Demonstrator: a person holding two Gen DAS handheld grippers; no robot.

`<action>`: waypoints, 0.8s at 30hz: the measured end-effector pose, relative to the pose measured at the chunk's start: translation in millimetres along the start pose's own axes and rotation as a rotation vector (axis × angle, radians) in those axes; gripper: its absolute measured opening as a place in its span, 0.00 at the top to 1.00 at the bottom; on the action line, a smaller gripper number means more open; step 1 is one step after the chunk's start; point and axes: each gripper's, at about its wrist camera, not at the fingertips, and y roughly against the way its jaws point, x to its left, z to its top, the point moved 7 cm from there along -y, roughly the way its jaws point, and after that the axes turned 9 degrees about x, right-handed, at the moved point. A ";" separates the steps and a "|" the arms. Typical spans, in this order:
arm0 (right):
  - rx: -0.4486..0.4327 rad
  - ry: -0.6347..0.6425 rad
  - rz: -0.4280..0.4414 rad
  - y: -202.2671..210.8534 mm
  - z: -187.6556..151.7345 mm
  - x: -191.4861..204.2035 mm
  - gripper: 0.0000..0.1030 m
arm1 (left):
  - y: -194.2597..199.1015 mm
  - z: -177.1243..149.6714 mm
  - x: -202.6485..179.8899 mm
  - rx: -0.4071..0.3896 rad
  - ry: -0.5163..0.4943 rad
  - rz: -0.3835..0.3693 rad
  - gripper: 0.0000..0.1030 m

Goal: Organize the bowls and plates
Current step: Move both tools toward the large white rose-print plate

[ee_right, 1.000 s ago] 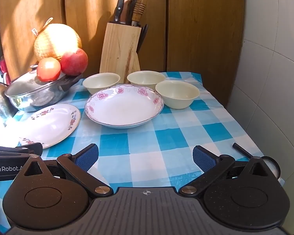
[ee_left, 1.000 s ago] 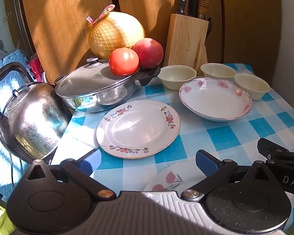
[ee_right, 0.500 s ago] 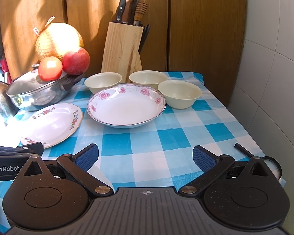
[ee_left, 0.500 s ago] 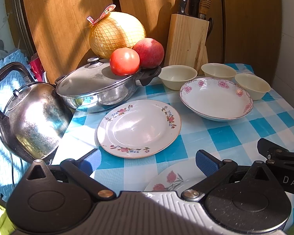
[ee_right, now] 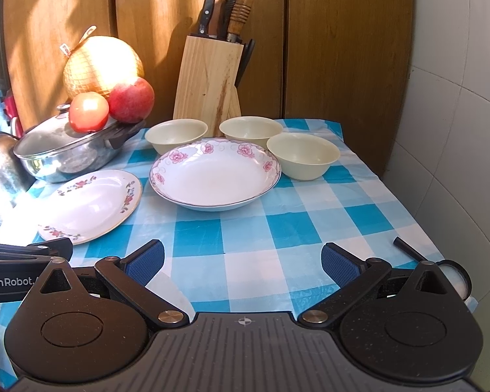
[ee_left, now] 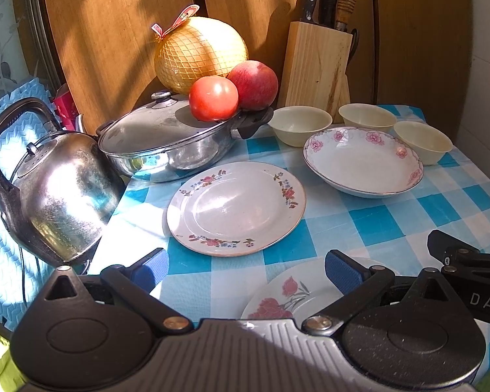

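Observation:
A flat floral plate [ee_left: 236,207] lies on the blue checked tablecloth, also in the right wrist view [ee_right: 91,204]. A deep pink-flowered plate [ee_left: 362,160] [ee_right: 214,173] sits behind it, with three cream bowls [ee_left: 299,124] [ee_left: 367,117] [ee_left: 421,140] around its far side. A third plate with red flowers [ee_left: 284,297] lies just under my left gripper [ee_left: 246,271], which is open and empty. My right gripper [ee_right: 241,264] is open and empty above the cloth near the front edge.
A steel lidded pot [ee_left: 166,143] carrying a tomato, an apple and a netted pomelo stands at the left. A kettle [ee_left: 54,192] is nearer left. A wooden knife block [ee_left: 317,72] stands against the back panels. A tiled wall [ee_right: 457,130] borders the right.
Both grippers have shifted very slightly; the scene stays the same. Nothing was taken hold of or moved.

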 end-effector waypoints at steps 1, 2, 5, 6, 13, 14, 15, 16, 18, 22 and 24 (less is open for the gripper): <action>0.001 0.001 0.001 0.1 -0.3 0.2 0.00 | 0.1 -0.1 0.1 0.000 0.000 0.000 0.05; 0.001 0.003 0.002 0.3 -0.6 0.5 0.00 | -0.1 0.2 0.0 0.000 -0.001 -0.001 0.05; 0.001 0.006 0.001 1.0 -1.0 1.4 0.00 | 0.2 -2.0 1.6 0.000 0.001 0.000 0.05; 0.000 0.007 0.000 1.2 -1.4 1.5 0.00 | 0.4 -3.2 2.4 0.001 0.002 0.000 0.05; 0.006 0.017 0.005 1.6 -3.2 4.3 0.00 | 1.9 -8.6 4.5 0.009 0.012 0.006 0.05; 0.007 0.018 0.006 1.6 -3.5 4.7 0.00 | 2.2 -9.2 4.8 0.010 0.013 0.007 0.05; 0.008 0.020 0.007 1.5 -3.6 5.4 0.00 | 2.3 -9.7 5.1 0.012 0.015 0.007 0.06; 0.008 0.022 0.007 1.6 -4.0 6.3 0.00 | 2.4 -10.1 5.3 0.013 0.016 0.007 0.05; 0.009 0.027 0.008 1.9 -4.6 7.5 0.00 | 2.7 -11.2 6.2 0.016 0.019 0.008 0.06; 0.012 0.033 0.009 2.2 -5.9 8.8 0.00 | 3.4 -13.5 7.8 0.018 0.020 0.014 0.06; 0.010 0.037 0.005 2.5 -7.0 9.8 0.00 | 3.3 -14.6 8.6 0.021 0.023 0.013 0.06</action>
